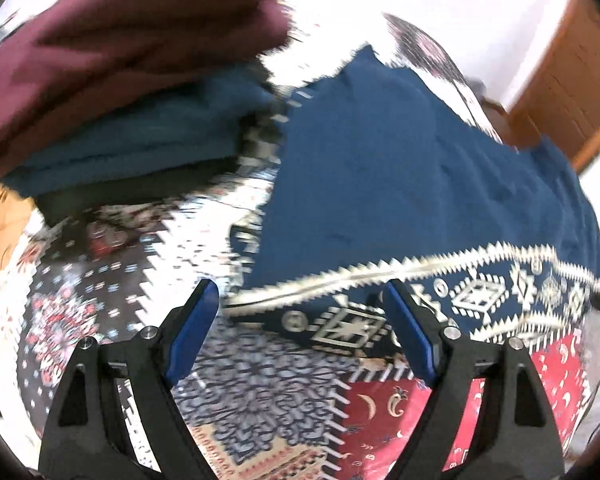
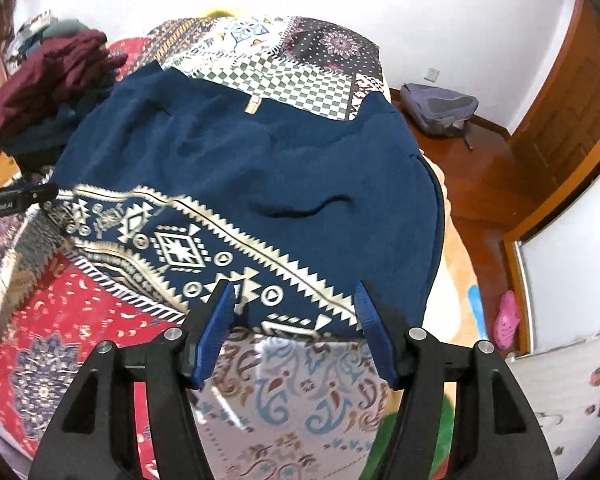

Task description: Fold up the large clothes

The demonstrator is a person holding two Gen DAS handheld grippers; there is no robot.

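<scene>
A large navy garment (image 2: pixel 268 168) lies spread flat on a patchwork bedspread (image 2: pixel 308 396); it also shows in the left wrist view (image 1: pixel 400 184). Its patterned white-and-gold hem band (image 2: pixel 188 248) faces me. My right gripper (image 2: pixel 294 292) is open, its blue pads just above the hem's near edge, holding nothing. My left gripper (image 1: pixel 300 296) is open above the hem band (image 1: pixel 480 300) at the garment's left corner, holding nothing. The left wrist view is motion-blurred.
A stack of folded clothes, maroon (image 1: pixel 120 40) on top of teal (image 1: pixel 148 140), sits at the bed's left; it shows in the right wrist view (image 2: pixel 52 76). A grey backpack (image 2: pixel 440 108) lies on the wooden floor. Pink slippers (image 2: pixel 506 320) lie by the door.
</scene>
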